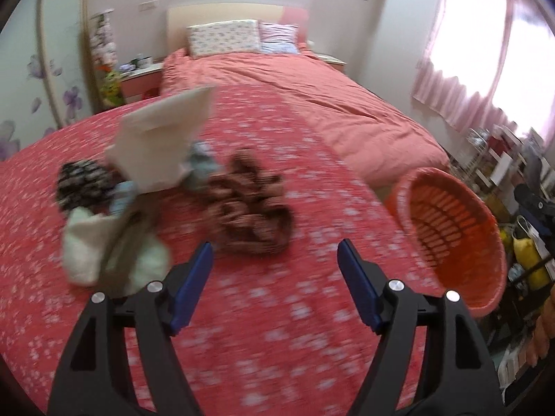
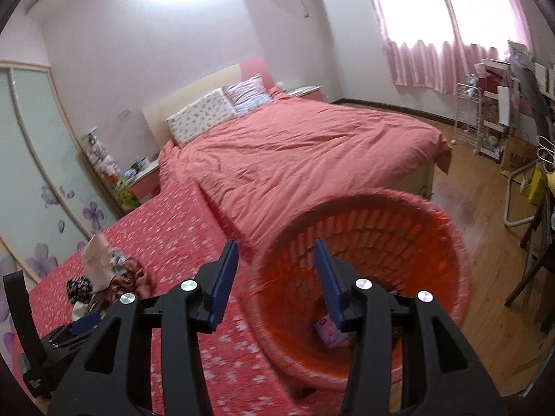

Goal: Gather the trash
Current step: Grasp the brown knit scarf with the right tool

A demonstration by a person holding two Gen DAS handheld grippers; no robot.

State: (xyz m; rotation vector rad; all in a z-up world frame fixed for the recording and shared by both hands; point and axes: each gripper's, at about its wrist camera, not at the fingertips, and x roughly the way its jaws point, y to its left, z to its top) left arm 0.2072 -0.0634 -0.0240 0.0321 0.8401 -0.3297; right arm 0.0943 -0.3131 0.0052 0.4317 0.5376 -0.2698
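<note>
A heap of trash lies on the red flowered bedspread [image 1: 242, 329]: a brown crumpled wrapper [image 1: 253, 204], a cream paper bag [image 1: 163, 142], a black-and-white patterned piece [image 1: 81, 180] and pale bags [image 1: 104, 246]. The heap also shows in the right wrist view [image 2: 104, 277]. My left gripper [image 1: 275, 253] is open and empty, just short of the brown wrapper. An orange slatted basket [image 1: 454, 235] sits at the bed's right edge. My right gripper [image 2: 275, 249] is open and empty at the basket's rim [image 2: 364, 197]. A small purple packet [image 2: 327, 332] lies inside the basket.
A pink duvet [image 2: 312, 149] and pillows [image 2: 204, 114] cover the far bed. A nightstand [image 1: 142, 76] stands at the left. A cluttered shelf and white rack [image 2: 485, 121] stand at the right over wooden floor [image 2: 485, 215]. The left gripper's body [image 2: 52, 346] shows lower left.
</note>
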